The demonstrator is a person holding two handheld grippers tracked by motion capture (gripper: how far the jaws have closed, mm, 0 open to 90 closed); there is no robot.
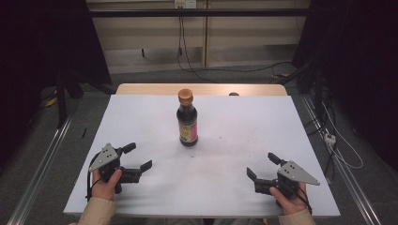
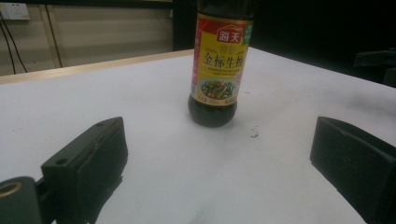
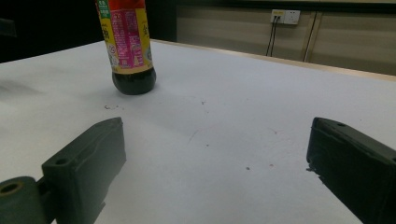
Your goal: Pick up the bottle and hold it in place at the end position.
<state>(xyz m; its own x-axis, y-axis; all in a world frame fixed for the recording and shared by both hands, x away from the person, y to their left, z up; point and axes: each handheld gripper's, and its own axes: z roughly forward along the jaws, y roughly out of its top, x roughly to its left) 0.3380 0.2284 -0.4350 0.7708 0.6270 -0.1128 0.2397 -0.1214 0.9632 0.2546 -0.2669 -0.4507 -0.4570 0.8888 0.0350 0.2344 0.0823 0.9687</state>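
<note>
Two grippers rest on the white table (image 1: 141,117), jaws spread wide and empty: left gripper (image 1: 140,156) and right gripper (image 1: 263,165) flank the upright soy sauce bottle (image 1: 187,119), which stands beyond them, mid-table.

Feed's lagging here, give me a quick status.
Left gripper and right gripper open, empty, low over the table. Sauce bottle upright at centre, cap on, untouched. Path to it clear.

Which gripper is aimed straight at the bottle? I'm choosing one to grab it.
The left gripper: the bottle stands centred ahead of it; the right gripper sees it off-side.
</note>
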